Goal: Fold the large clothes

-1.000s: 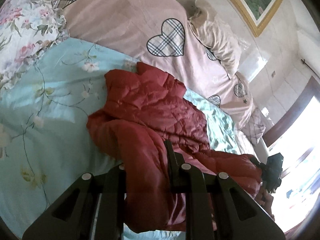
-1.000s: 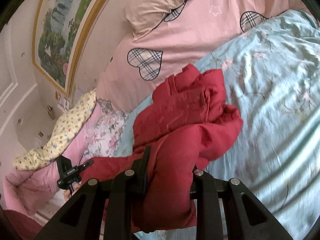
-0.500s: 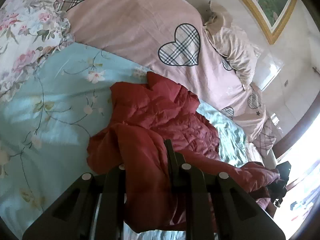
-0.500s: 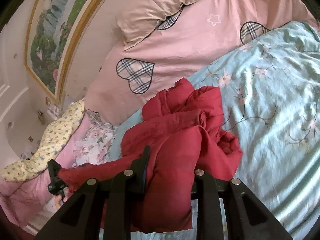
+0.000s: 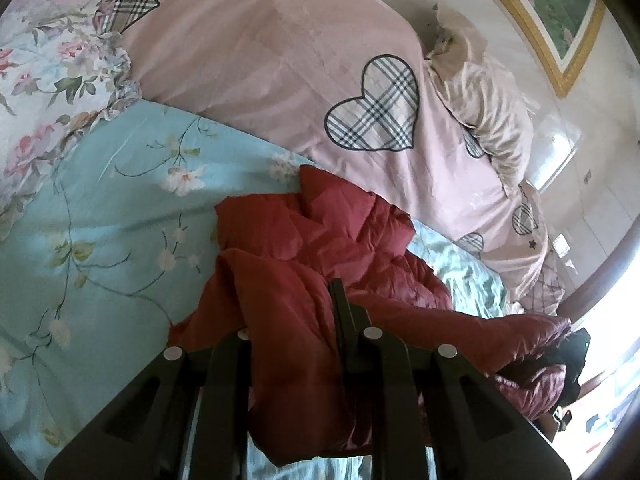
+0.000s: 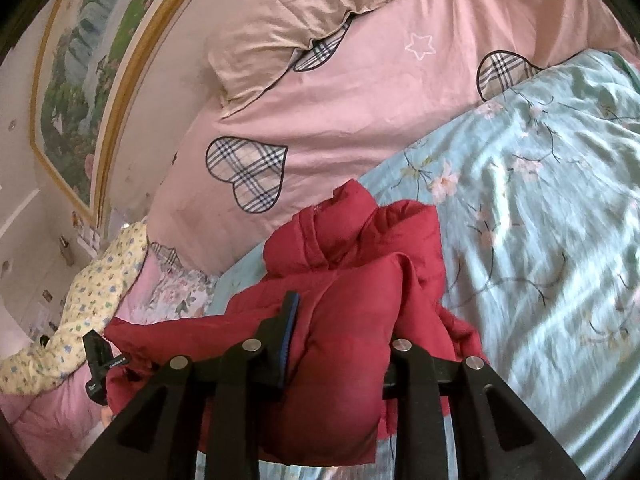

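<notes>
A red quilted jacket [image 5: 332, 240] lies bunched on the pale blue floral bedspread [image 5: 100, 220]. My left gripper [image 5: 292, 320] is shut on a thick fold of the jacket's near edge, and cloth hides its left finger. My right gripper [image 6: 340, 320] is shut on another bunch of the same jacket [image 6: 360, 248], and cloth hides its right finger. A strip of jacket runs between the two grippers. The right gripper shows at the far right of the left wrist view [image 5: 576, 364], and the left gripper at the lower left of the right wrist view [image 6: 100, 364].
A pink quilt with plaid hearts [image 5: 320, 60] lies behind the jacket. A beige pillow [image 6: 312, 20] rests against the wall under a framed painting [image 6: 80, 80]. A floral pillow [image 5: 48, 80] and a yellow spotted pillow [image 6: 88, 308] lie at the bed's side.
Both grippers have moved forward over the bed with the jacket's edge held, so the jacket's far part bunches closer to the pink quilt. Both grips stay shut.
</notes>
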Action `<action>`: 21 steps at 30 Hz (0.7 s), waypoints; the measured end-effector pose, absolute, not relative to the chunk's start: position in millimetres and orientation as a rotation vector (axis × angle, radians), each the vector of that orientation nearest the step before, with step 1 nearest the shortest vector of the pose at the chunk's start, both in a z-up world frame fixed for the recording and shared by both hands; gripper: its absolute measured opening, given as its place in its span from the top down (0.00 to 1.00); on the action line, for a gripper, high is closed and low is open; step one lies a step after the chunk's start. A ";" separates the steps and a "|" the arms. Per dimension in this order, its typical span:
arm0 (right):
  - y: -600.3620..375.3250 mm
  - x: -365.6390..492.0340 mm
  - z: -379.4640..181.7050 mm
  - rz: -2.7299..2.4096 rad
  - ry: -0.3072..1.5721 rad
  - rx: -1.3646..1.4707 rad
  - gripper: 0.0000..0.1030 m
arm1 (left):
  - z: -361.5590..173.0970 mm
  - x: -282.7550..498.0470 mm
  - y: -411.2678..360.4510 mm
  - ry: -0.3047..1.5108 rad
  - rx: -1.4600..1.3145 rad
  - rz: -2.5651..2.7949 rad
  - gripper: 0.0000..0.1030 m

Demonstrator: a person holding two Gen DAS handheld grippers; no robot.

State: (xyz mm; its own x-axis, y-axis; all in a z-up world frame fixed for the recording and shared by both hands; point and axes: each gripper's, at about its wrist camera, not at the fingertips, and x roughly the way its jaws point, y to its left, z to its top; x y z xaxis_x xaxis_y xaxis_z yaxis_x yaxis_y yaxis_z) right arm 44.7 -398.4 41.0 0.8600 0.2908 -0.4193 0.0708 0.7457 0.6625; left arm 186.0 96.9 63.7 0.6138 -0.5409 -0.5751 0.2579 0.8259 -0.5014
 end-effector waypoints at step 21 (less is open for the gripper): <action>-427.9 167.1 -6.5 -0.063 0.567 0.776 0.74 | 16.3 307.1 50.2 0.844 -0.359 -0.345 0.84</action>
State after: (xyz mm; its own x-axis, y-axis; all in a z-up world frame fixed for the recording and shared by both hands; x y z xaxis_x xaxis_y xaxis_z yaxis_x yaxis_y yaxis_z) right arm 167.1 -427.9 -6.5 0.8497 0.1497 -0.5056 0.2571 0.7196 0.6451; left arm 307.1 50.2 16.3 0.6163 -0.4322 -0.6583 0.1529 0.8857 -0.4384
